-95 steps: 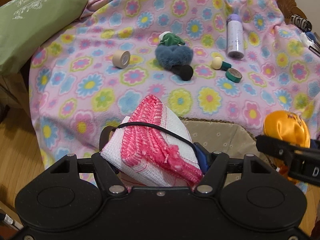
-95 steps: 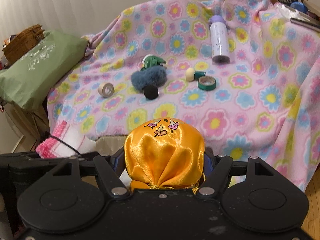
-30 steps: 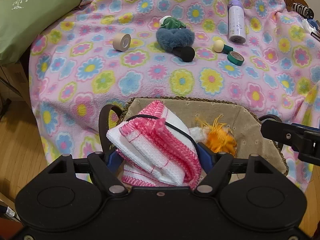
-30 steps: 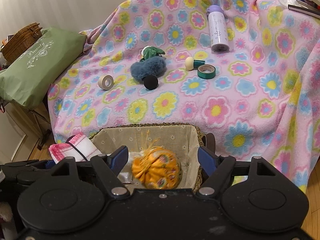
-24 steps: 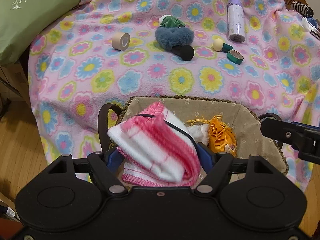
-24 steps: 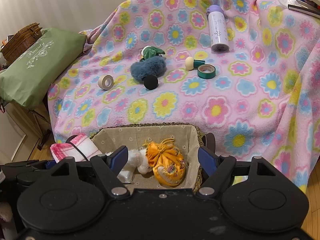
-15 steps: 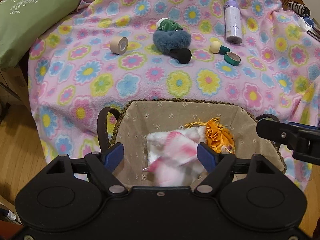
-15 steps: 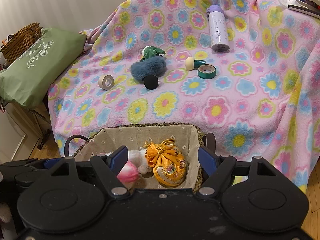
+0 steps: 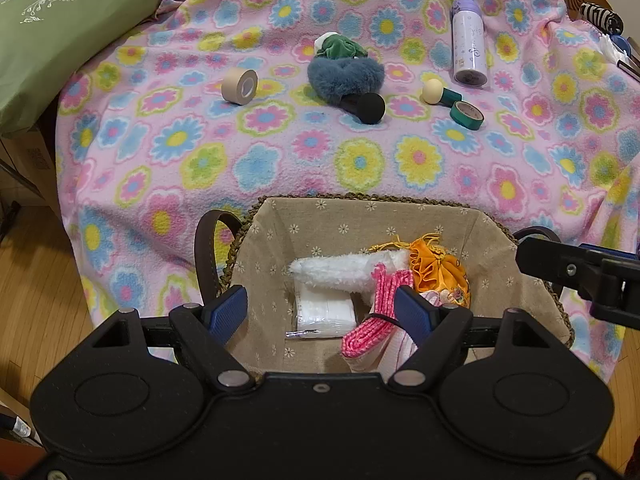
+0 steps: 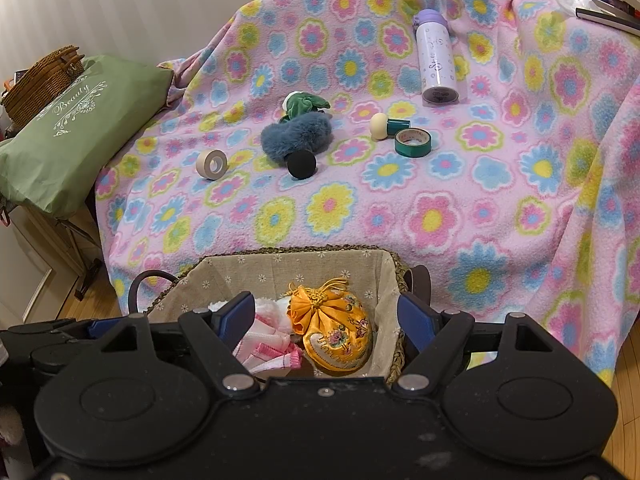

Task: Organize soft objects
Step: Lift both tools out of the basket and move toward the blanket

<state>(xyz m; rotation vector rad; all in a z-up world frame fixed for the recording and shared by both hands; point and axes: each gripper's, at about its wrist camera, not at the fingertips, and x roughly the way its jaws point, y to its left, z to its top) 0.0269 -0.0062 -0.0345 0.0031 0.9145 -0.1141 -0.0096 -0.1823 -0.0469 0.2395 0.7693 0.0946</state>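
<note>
The pink cloth [image 9: 376, 320] has just been dropped into the basket [image 9: 360, 204], where it now lies against the orange pouch [image 9: 438, 266] and a white fluffy piece [image 9: 340, 270]. The jaws of the left tongs [image 9: 320, 308] were opening within the last second and now stand apart with nothing gripped; the cloth sits beneath them, released. The right tongs [image 10: 328, 316] are likewise held apart and empty over the pouch. Both carried items can be counted as stowed. A blue furry item [image 9: 346, 76] and a green one [image 9: 338, 46] are left on the blanket [image 9: 180, 152], probably next.
</note>
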